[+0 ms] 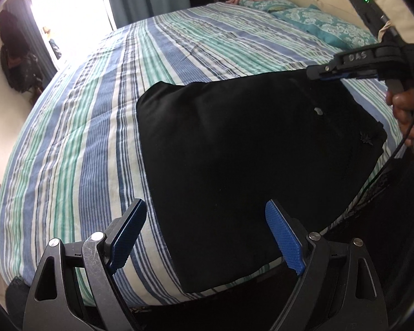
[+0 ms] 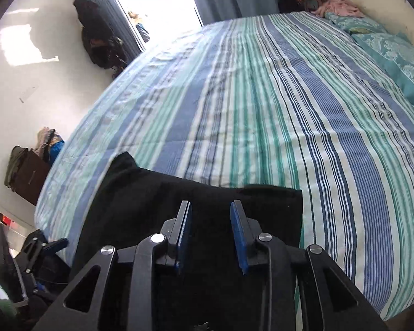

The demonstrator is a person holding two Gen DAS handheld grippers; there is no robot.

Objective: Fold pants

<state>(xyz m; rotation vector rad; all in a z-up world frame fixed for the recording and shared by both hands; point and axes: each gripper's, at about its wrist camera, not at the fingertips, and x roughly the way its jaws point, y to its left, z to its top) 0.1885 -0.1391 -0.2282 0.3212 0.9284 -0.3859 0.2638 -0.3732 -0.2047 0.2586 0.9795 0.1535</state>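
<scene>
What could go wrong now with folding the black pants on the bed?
The pants lie close to the bed's near edge, so a tug might slide them off. Both the left gripper and the right gripper are open, holding nothing, so a careless grab may catch the striped sheet as well.

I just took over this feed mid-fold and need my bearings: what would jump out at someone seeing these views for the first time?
The black pants stand out first, lying as a flat dark block on the near edge of the striped bedsheet. Next come the blue-padded jaws of both tools: the left gripper spread wide over the pants' near edge, the right gripper partly open above their far edge. Teal patterned pillows line the far right of the bed.
</scene>
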